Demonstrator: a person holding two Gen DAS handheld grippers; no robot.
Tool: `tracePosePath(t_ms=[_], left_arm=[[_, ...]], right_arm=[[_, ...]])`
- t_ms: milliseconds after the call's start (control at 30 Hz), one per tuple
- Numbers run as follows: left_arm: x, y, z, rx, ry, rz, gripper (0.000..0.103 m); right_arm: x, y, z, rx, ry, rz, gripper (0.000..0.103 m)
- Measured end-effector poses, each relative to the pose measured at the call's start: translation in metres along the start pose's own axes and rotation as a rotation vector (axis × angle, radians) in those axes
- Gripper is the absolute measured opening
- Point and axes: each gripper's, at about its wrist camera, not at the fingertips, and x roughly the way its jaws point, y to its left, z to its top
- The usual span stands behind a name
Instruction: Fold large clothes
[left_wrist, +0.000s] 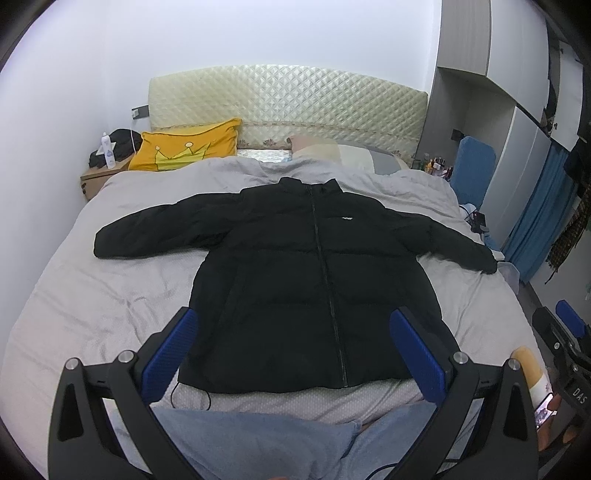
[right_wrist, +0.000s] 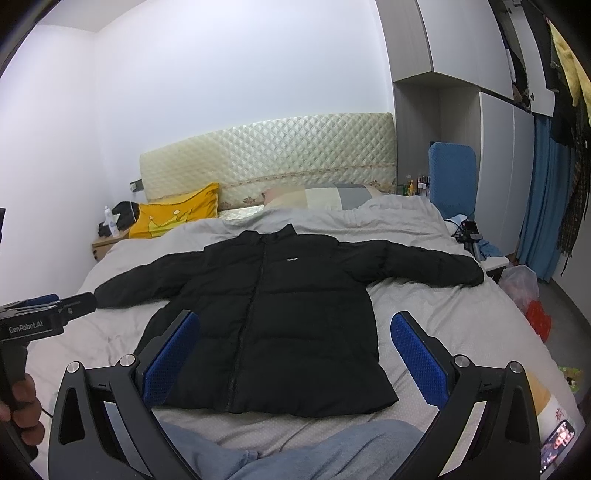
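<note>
**Puffer jacket laid flat, both tongs spread and waiting**

From the left wrist view, the black jacket (left_wrist: 310, 280) lies face up on the bed (left_wrist: 92, 295), zipped, its collar toward the headboard (left_wrist: 288, 103) and its hem near the foot edge, sleeves stretched toward the two side edges. Spread like this, it is likely ready for a first fold. The left tongs (left_wrist: 295, 354) hang above the hem with fingers wide apart, gripping nothing. The right tongs' body shows at the picture's right border.

From the right wrist view, the right tongs (right_wrist: 295, 358) are likewise wide apart and empty, above the jacket's (right_wrist: 273, 321) hem. The left tongs' body (right_wrist: 44, 314) sits near the left sleeve cuff, probably the first part to fold inward. A yellow pillow (right_wrist: 177, 214) rests at the head-end corner, well apart from the jacket.
</note>
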Motion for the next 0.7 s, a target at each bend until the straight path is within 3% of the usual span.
tracePosePath(t_ms=[367, 600, 700], left_arm=[[0.019, 0.004, 0.002, 0.012, 0.023, -0.007, 0.103], [0.045, 0.006, 0.015, 0.031, 0.013, -0.034, 0.103], [0.061, 0.007, 0.022, 0.048, -0.006, -0.029, 0.103]], right_arm=[[0.018, -0.005, -0.003, 0.008, 0.024, -0.008, 0.103], [0.042, -0.017, 0.000, 0.064, 0.020, 0.038, 0.103], [0.054, -0.020, 0.001, 0.057, 0.012, 0.006, 0.103]])
